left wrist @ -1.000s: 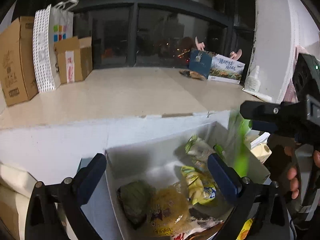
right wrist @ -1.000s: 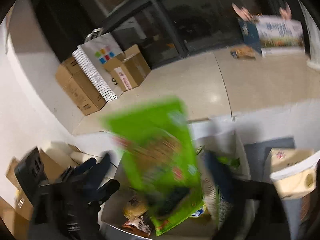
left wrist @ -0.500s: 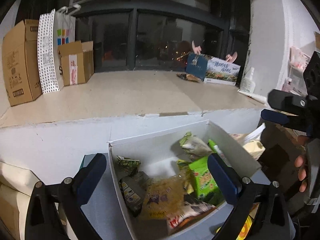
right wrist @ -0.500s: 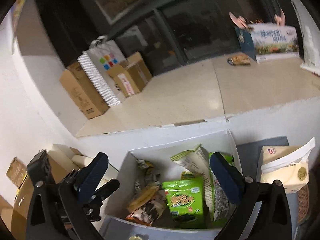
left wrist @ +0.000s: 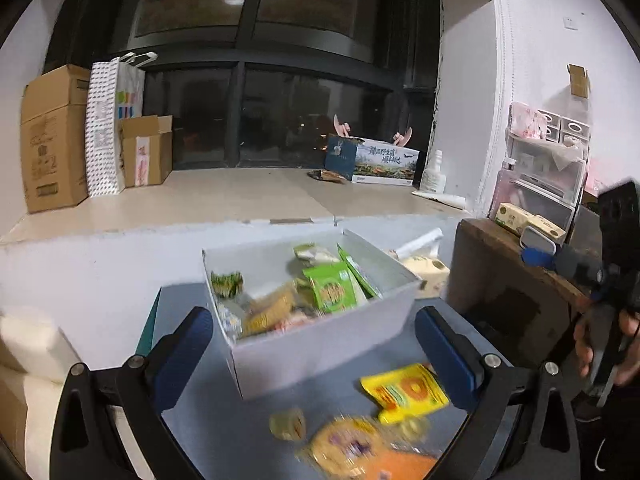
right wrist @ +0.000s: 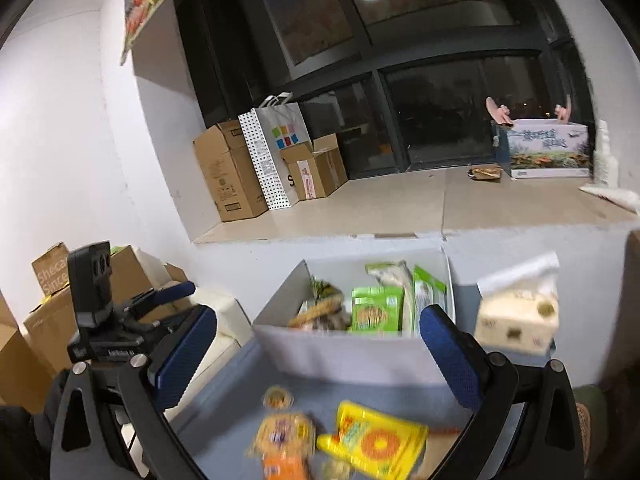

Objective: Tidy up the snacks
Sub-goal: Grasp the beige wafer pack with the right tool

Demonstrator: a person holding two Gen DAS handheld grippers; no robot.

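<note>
Flanking the white box (left wrist: 320, 344), both hand-held grippers (left wrist: 312, 356) (right wrist: 316, 356) gape empty.

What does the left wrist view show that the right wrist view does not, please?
Only the left wrist view shows the plastic drawer unit on the right and the hand holding the right gripper. Only the right wrist view shows the left gripper from outside and the cartons behind it. Both show the white box of snacks, the yellow packet in front of it and the tissue pack.
</note>
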